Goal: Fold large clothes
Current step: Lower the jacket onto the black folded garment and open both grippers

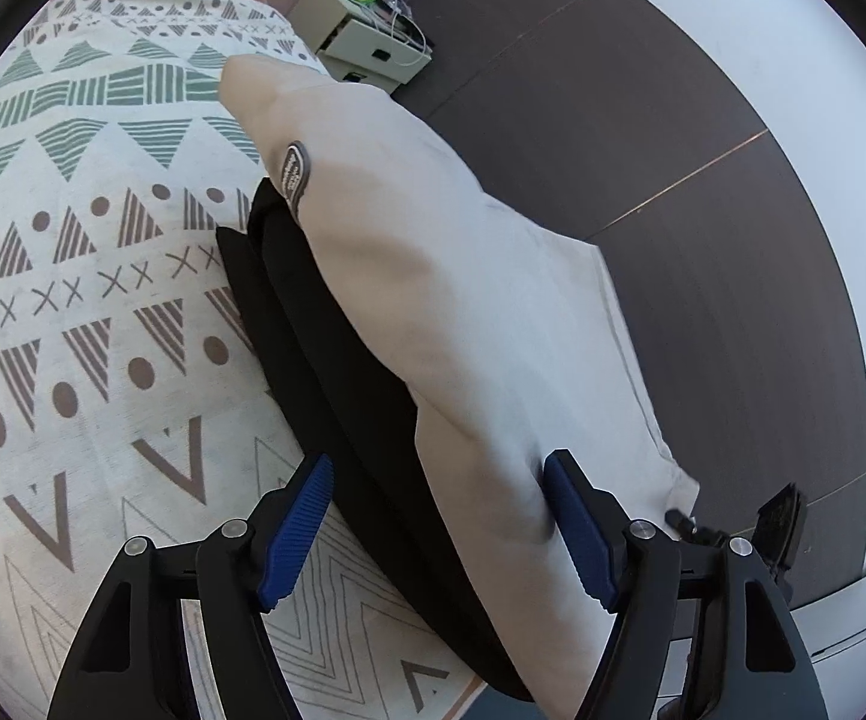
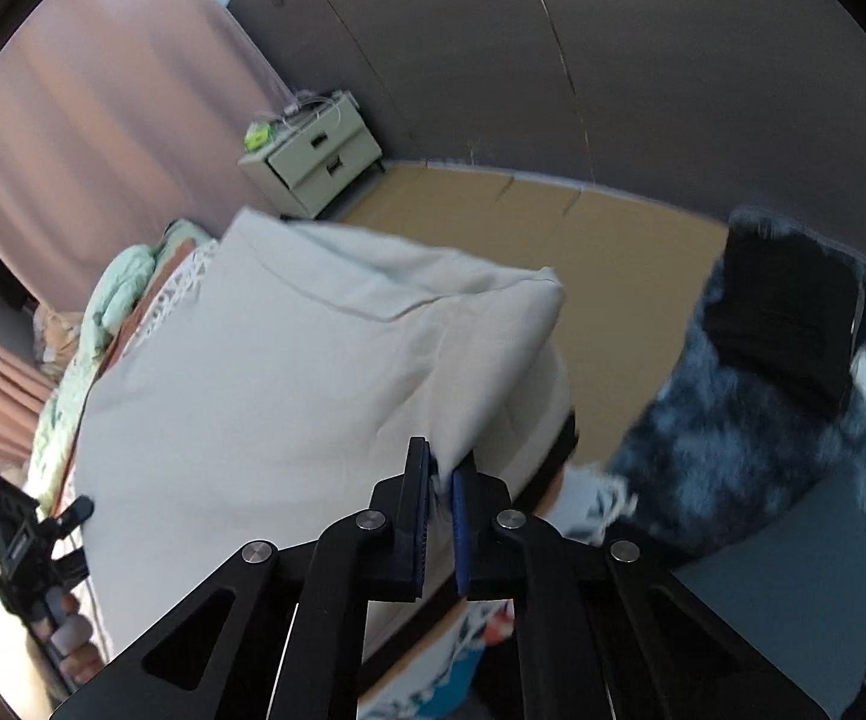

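A large beige garment (image 1: 433, 276) with a grey patch lies over black cloth (image 1: 313, 324) on the patterned bedspread (image 1: 73, 240). My left gripper (image 1: 439, 462) straddles this bundle with its jaws wide. The right blue pad (image 1: 577, 528) touches the beige cloth and the left pad (image 1: 298, 528) stands at the edge of the black cloth. In the right wrist view the beige garment (image 2: 289, 360) is raised in folds. My right gripper (image 2: 442, 462) is shut on a pinch of its near edge. The left gripper (image 2: 25, 534) and a hand show at the lower left.
A pale nightstand (image 1: 367, 36) (image 2: 313, 162) with cables stands by the dark wall. A green blanket (image 2: 121, 294) lies at the bed's far end. A fluffy dark grey rug (image 2: 763, 420) with a black item covers part of the tan floor (image 2: 613, 240).
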The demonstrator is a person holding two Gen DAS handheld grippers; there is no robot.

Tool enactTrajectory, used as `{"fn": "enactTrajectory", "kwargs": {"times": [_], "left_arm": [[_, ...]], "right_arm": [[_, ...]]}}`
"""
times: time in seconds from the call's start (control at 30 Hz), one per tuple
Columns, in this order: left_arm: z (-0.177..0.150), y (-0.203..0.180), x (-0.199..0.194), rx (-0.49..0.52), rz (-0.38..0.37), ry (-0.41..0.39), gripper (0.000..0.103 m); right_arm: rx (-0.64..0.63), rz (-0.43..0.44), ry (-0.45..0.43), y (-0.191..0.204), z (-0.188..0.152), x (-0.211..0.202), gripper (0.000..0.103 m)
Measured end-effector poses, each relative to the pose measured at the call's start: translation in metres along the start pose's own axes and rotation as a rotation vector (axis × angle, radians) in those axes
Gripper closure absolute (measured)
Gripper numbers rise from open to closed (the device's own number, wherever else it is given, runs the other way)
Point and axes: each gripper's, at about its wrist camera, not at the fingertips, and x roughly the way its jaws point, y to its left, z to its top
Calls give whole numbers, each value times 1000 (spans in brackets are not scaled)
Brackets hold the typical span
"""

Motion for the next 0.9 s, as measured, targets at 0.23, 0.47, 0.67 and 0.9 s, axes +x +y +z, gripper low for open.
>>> {"fn": "enactTrajectory", "kwargs": {"times": [0.23, 0.47, 0.67, 0.9], "left_arm": [[2, -7, 6, 1, -8, -7, 36], [3, -9, 3, 9, -12, -18, 44], [6, -9, 6, 20, -23, -6, 51], [12, -19, 14, 33, -28, 5, 68]], "right_arm": [[150, -54, 36, -13, 6, 13, 62], [306, 140, 81, -44, -23, 24, 42], [233, 208, 64, -37, -21, 26, 79], [176, 190, 7, -23, 2, 14, 92]]}}
